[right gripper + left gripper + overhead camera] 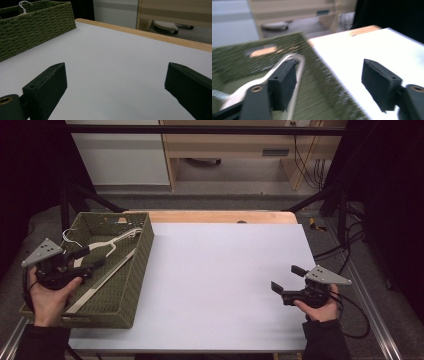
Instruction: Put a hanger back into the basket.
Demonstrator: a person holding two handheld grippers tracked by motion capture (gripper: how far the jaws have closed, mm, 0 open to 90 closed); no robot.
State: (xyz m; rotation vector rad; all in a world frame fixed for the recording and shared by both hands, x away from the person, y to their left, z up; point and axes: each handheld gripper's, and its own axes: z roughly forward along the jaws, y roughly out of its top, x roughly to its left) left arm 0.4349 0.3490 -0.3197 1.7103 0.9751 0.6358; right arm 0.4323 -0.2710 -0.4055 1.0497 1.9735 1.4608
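High view: left gripper (pixel 92 257) released over green basket (pixel 142 251), left of frame; wooden hanger (pixel 102 249) inside. Right gripper (pixel 286 277) released, lower right, over white table (pixel 220 270). Right gripper view: hanger hook (pixel 23 4) above basket rim, upper left.

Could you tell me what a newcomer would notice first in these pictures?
The eye falls first on the green woven basket at the table's left edge, with pale wooden clothes hangers lying inside it. The left gripper hangs over the basket with its jaws open and nothing between them. Across the bare white table top, the right gripper rests open near the right edge.
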